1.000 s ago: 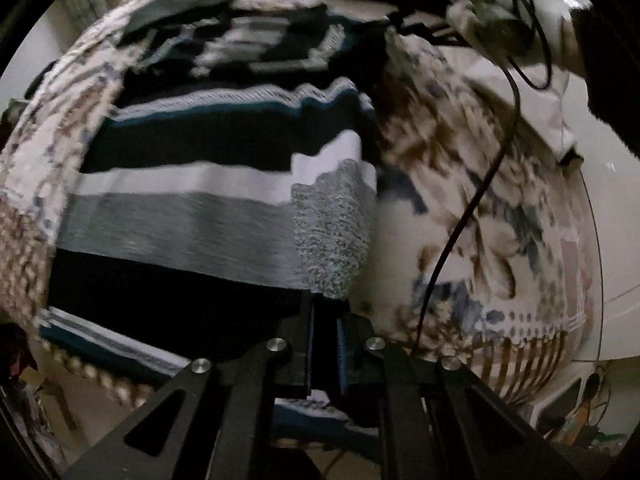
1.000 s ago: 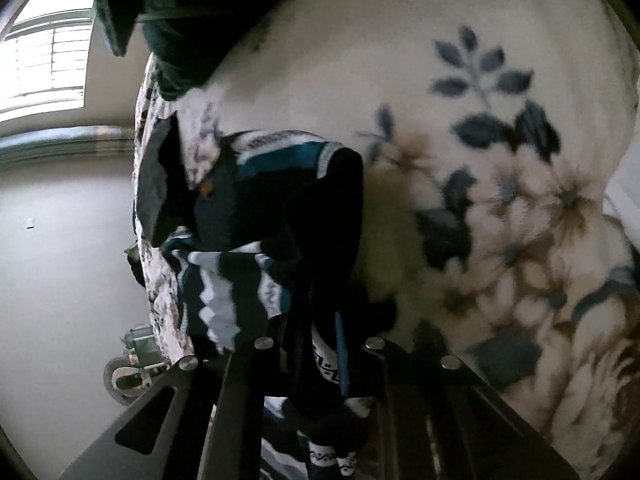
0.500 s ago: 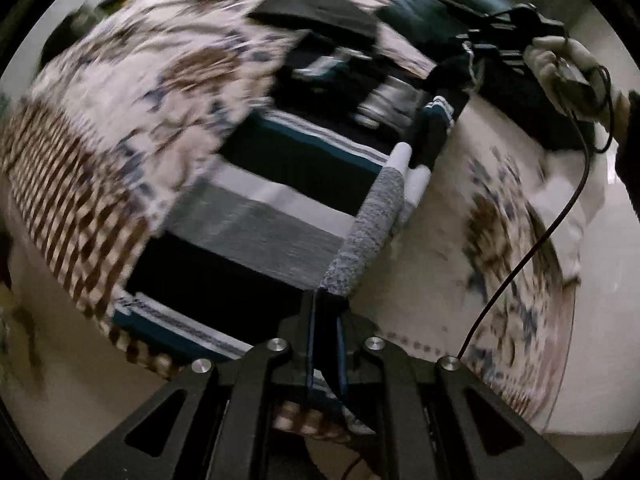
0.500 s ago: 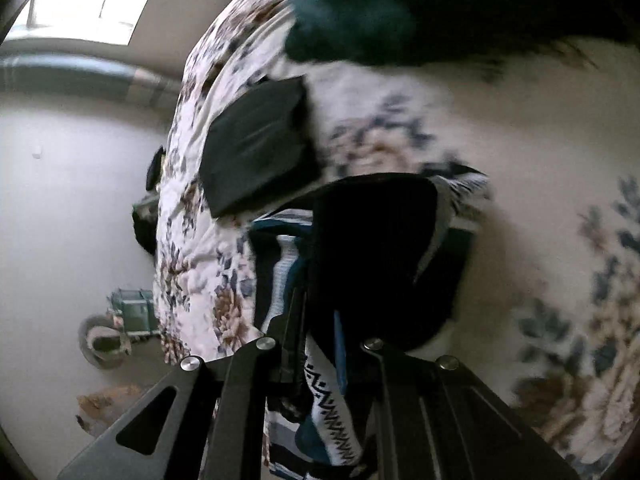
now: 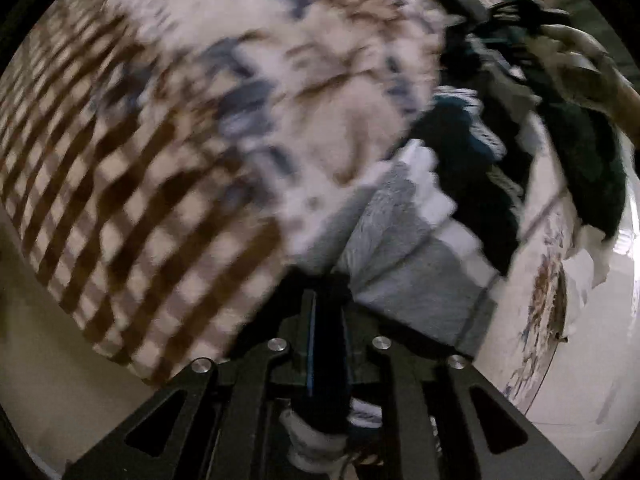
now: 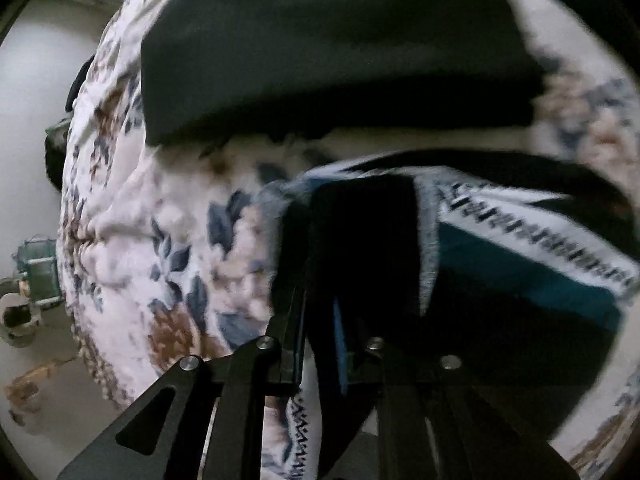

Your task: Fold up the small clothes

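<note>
2 grippers (image 5: 329, 312) (image 6: 320, 320) opening, striped sweater (image 5: 404, 256) between.

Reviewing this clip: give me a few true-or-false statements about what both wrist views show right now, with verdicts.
1. The striped knit garment lies on a floral blanket. True.
2. Fabric sits between the fingers of the left gripper. True; its jaws are opening.
3. The right gripper is empty. False: dark fabric of the garment runs between its opening jaws.
4. A folded dark cloth lies on the blanket beyond the right gripper. True.
5. The blanket is plain white. False: it has blue and brown flowers and a brown checked border.
</note>
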Available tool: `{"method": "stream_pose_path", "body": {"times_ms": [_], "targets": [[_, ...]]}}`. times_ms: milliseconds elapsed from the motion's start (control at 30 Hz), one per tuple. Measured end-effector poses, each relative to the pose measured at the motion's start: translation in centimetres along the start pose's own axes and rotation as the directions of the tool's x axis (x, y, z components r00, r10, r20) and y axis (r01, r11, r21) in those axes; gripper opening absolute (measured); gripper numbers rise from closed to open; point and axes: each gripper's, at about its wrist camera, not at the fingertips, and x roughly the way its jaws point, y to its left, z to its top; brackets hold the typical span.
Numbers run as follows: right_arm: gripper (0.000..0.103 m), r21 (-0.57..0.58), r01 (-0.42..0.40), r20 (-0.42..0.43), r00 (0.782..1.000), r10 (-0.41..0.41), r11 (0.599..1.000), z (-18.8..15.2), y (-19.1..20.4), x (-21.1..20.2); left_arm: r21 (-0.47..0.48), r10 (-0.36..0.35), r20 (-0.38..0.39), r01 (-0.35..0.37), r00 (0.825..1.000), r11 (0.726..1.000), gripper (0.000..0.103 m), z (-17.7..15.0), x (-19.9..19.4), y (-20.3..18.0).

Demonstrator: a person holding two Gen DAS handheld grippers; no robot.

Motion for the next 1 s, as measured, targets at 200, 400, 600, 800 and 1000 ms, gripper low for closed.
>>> {"method": "stream_pose_path", "body": {"times_ms": [200, 400, 600, 800, 1000], "targets": [[0.069, -0.083, -0.139, 0.062, 0.988, 0.145, 0.987, -6.3, 0.2, -5.4, -0.062, -0.018, -0.027, 0.016, 0.999, 0.998, 0.04, 0.7, -2.9, 5.8], [0.069, -0.07, -0.014, 0.012, 1.0, 0.015, 0.997, -22.3, -4.5, -8.6, 0.109, -0.023, -0.105, 0.035, 0.994, 0.993, 0.044, 2.3, -1.9, 3.5], [0.069, 0.18, 0.033, -0.227, 0.974, 0.009, 0.983, -40.6, -13.5, -1.8, 0.276, 0.038, -0.137, 0.001, 0.99, 0.961, 0.041, 0.8, 1.7, 0.0], [0.01, 0.276, -0.078, -0.261, 0.953, 0.153, 0.958, -50.6, -15.4, 4.5, 0.37, 0.048, -0.021, -0.037, 0.999, 0.928, 0.006, -1.9, 0.6, -0.9], [0.008, 0.233, -0.047, -0.123, 0.989, 0.077, 0.971, -54.4, -15.7, 3.3, 0.403, 0.118, -0.069, -0.081, 0.991, 0.912, 0.01, -1.9, 2.1, -0.5]]}}
